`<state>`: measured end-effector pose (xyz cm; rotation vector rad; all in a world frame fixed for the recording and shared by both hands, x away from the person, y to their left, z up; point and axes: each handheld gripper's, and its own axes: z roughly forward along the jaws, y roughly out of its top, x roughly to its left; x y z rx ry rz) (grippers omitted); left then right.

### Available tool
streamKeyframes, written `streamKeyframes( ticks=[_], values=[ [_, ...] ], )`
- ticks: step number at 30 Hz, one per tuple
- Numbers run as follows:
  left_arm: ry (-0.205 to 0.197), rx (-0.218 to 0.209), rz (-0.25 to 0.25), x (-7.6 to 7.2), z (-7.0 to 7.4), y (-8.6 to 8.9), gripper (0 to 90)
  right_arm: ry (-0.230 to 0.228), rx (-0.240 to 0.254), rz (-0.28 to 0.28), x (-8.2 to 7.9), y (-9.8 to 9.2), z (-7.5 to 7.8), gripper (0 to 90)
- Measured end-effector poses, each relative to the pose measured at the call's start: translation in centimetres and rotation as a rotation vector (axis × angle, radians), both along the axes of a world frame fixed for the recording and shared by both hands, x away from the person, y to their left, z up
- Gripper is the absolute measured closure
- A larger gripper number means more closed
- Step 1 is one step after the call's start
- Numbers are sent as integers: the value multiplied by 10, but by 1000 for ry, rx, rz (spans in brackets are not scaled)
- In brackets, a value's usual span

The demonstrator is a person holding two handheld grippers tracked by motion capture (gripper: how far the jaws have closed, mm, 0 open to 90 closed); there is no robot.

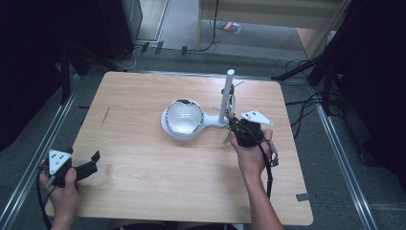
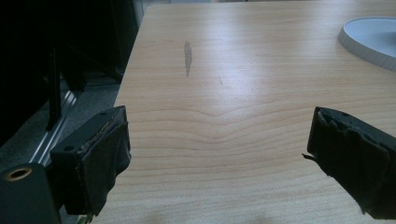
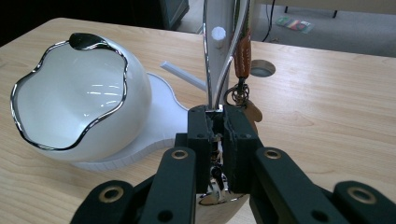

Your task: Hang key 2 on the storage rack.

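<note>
A white stand (image 1: 213,122) on the wooden table carries a chrome-rimmed white bowl (image 1: 183,116) (image 3: 70,100) and an upright white post (image 1: 225,93) with side pegs (image 3: 218,33). A thin silver metal loop (image 3: 208,70) (image 1: 232,103) hangs along the post, with a brown leather strap (image 3: 243,56) and a small ring beside it. My right gripper (image 3: 217,114) (image 1: 234,125) is shut on the loop's lower end, just right of the post. Far off at the table's near left corner, my left gripper (image 1: 94,161) (image 2: 217,158) stands open above bare wood with nothing between its jaws.
A round hole (image 3: 261,70) sits in the tabletop behind the post. The table's left edge (image 2: 126,79) drops to a metal rail and dark floor. Cables and stand legs (image 1: 306,67) lie on the floor beyond the far right corner.
</note>
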<state>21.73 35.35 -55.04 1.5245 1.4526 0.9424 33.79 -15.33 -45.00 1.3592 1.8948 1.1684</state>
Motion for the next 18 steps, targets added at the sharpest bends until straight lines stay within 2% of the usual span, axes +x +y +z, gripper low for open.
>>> streamKeyframes(
  ticks=[18],
  values=[
    [2,1,-5,0,0,0,61,-16,-16,-16,14,9,-22,833]
  ],
)
